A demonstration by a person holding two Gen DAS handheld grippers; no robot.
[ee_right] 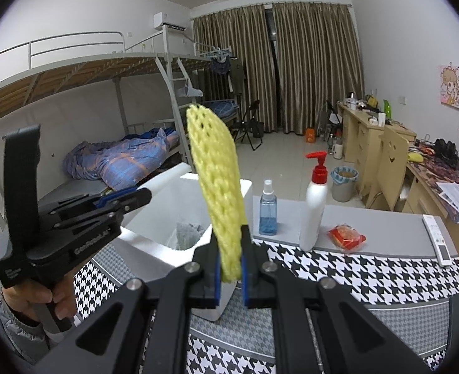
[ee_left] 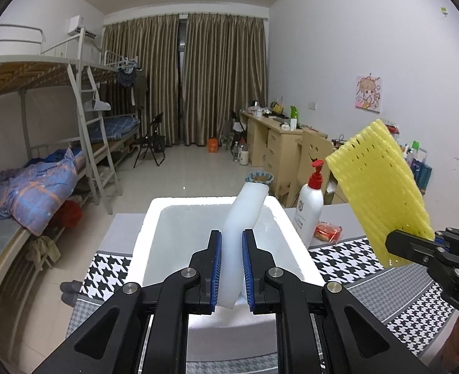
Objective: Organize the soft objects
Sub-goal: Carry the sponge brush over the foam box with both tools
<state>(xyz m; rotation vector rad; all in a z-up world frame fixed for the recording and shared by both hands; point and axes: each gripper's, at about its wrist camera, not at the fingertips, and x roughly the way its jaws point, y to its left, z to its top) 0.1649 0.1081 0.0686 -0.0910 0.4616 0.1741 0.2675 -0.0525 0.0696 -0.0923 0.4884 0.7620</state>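
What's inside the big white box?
In the right wrist view, something grey and crumpled lies low inside the white box. The yellow net and the box's near wall hide the rest. From the left wrist view, the white foam piece covers the middle.

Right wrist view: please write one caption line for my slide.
Right gripper holds yellow foam net above white foam box.

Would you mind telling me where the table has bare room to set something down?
Free: the houndstooth cloth between the red packet and white remote; also the grey strip behind them. Crowded: around the white foam box, blue spray bottle and white pump bottle.
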